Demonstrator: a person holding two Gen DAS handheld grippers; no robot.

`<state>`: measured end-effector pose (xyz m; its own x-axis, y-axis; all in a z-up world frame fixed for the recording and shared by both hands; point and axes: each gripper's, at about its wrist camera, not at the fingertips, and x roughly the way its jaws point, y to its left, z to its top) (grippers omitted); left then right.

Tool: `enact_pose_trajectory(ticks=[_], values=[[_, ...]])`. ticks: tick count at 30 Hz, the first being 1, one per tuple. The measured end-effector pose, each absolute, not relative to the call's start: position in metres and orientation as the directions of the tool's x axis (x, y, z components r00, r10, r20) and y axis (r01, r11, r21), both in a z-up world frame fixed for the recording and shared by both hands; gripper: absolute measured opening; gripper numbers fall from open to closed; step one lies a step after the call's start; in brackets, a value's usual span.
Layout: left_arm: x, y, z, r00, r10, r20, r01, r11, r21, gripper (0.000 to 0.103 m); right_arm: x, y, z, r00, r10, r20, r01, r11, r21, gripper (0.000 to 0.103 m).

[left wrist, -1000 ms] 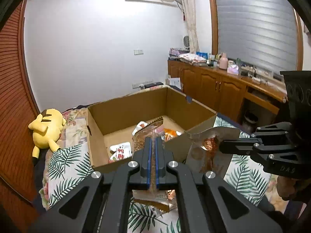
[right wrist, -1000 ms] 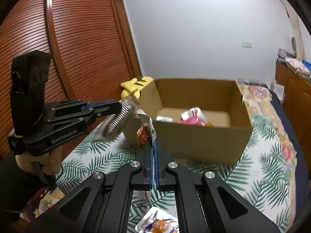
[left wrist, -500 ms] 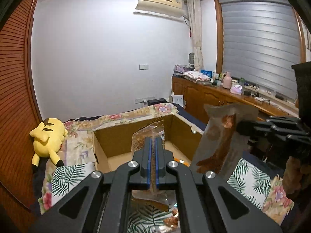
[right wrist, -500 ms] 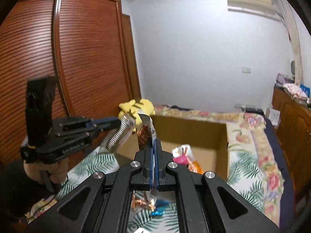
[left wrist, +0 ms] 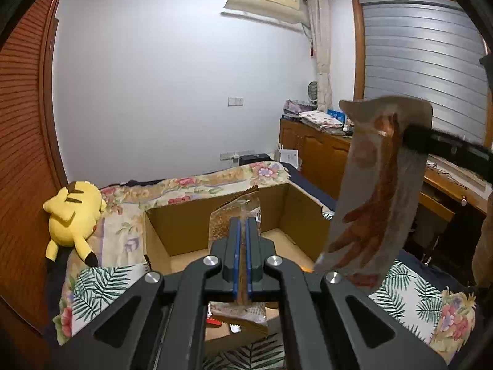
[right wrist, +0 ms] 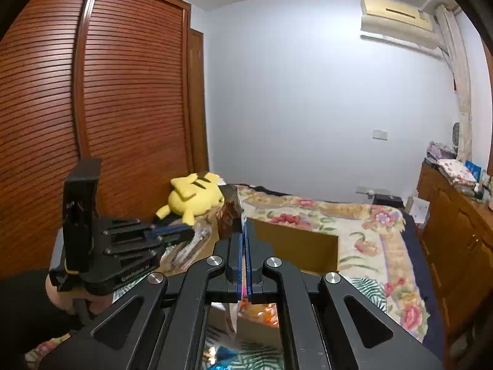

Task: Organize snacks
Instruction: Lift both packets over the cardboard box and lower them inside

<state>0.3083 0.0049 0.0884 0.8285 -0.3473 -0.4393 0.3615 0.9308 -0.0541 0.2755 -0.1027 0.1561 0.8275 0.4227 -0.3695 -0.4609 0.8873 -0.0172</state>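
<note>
Both tools raised since 1 s ago; cardboard box (left wrist: 185, 231) now lower in both views, contents mostly out of sight.

Left tool (left wrist: 242, 237) clamped on clear granola-like pouch (left wrist: 228, 215), held above box at 12 o'clock.

Right tool (right wrist: 243, 246) clamped on silver-brown snack packet (left wrist: 379, 185), at 2 o'clock in left view.

Probable meaning: lift done, 2 packets airborne over bed (left wrist: 101, 280), drop into box pending. Loose wrappers still below right tool.
</note>
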Motion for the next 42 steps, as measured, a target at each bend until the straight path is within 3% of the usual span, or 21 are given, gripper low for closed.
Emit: enact_pose_trajectory(ticks=[16,42], values=[[0.349,0.006,0.036,0.792,-0.334,-0.511,0.342,0.936,-0.083,0.001,0.348,-0.073,0.116,0.818,0.377,-0.435,-0.447,0.892,-0.066,0.000],[0.346,0.018,0.017,0.821,-0.317,-0.474,0.324,0.943,-0.070,0.018,0.388,-0.083,0.029,0.754,0.336,-0.564,-0.386,0.922,0.033,0.000]])
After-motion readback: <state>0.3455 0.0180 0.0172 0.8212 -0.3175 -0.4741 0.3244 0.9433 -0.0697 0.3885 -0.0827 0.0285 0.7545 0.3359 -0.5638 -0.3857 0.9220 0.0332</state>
